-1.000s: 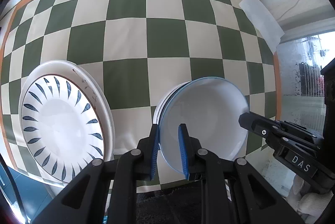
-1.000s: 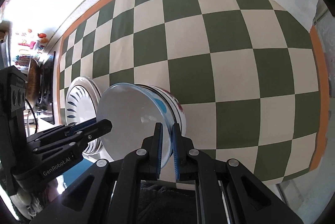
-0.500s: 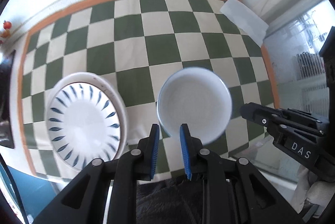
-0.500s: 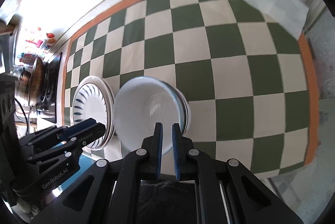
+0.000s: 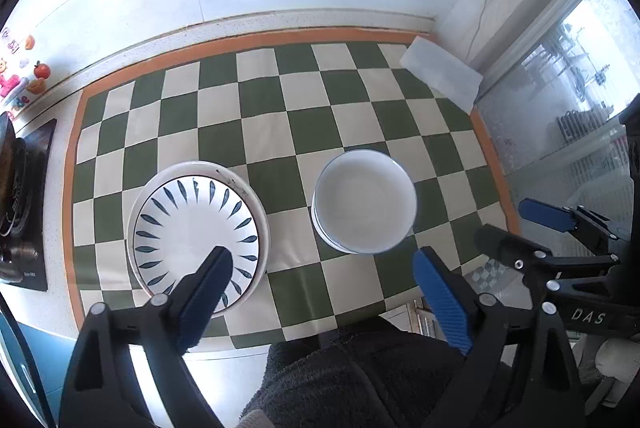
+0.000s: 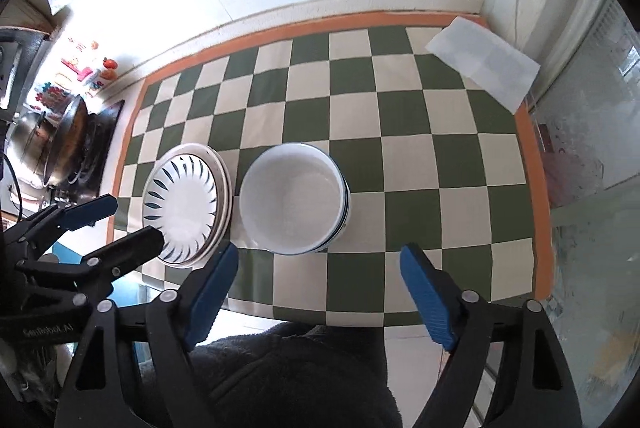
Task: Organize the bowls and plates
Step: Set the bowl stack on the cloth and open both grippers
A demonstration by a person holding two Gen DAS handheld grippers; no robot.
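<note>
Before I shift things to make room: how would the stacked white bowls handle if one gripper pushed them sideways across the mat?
The stacked white bowls look glazed, so probably hard, slippery and chippable. The nested rims sit slightly offset, so a push near the top rim might slide the top bowl. The checkered mat lies flat; a low push would likely slide the stack.

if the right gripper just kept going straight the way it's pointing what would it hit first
Most likely the checkered mat, at its near part just right of the stacked white bowls. The right gripper is open and empty, pointing steeply down. Depth is unclear, so it might clip the bowls' near rim instead.
</note>
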